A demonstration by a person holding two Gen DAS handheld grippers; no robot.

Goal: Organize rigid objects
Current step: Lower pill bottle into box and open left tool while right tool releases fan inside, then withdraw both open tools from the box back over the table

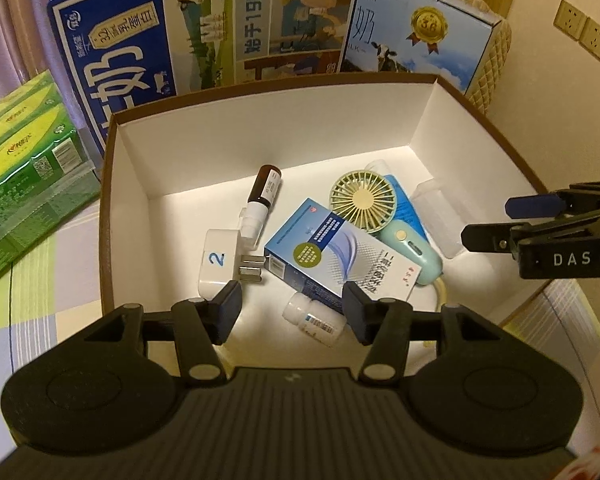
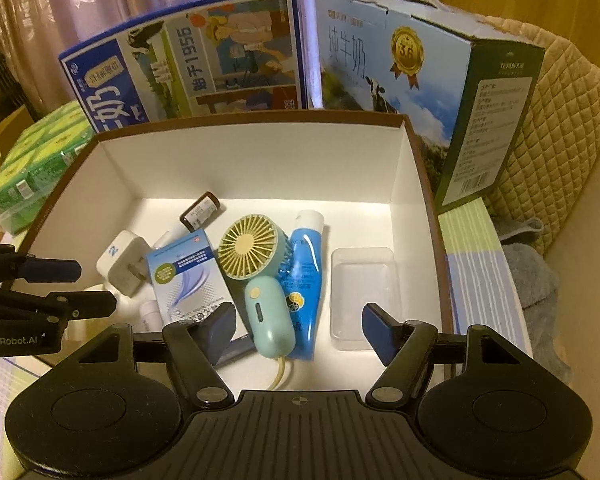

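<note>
A brown-rimmed white box (image 1: pixel 112 184) (image 2: pixel 420 184) holds a white plug adapter marked 2 (image 1: pixel 218 260) (image 2: pixel 120 260), a brown vial (image 1: pixel 266 188) (image 2: pixel 202 210), a blue medicine carton (image 1: pixel 332 252) (image 2: pixel 184 276), a small white bottle (image 1: pixel 314 318), a green handheld fan (image 1: pixel 364 200) (image 2: pixel 252 260), a blue tube (image 2: pixel 306 276) and a clear plastic tray (image 2: pixel 364 292). My left gripper (image 1: pixel 292 312) is open and empty above the box's near side. My right gripper (image 2: pixel 300 328) is open and empty over the fan handle and tube; it also shows at the right (image 1: pixel 496 220).
Two milk cartons (image 1: pixel 204 36) (image 2: pixel 420 80) stand behind the box. Green packs (image 1: pixel 24 168) (image 2: pixel 40 152) lie to the left. A quilted cushion (image 2: pixel 560 128) and grey cloth (image 2: pixel 540 280) are on the right. A striped cover (image 1: pixel 40 280) lies under everything.
</note>
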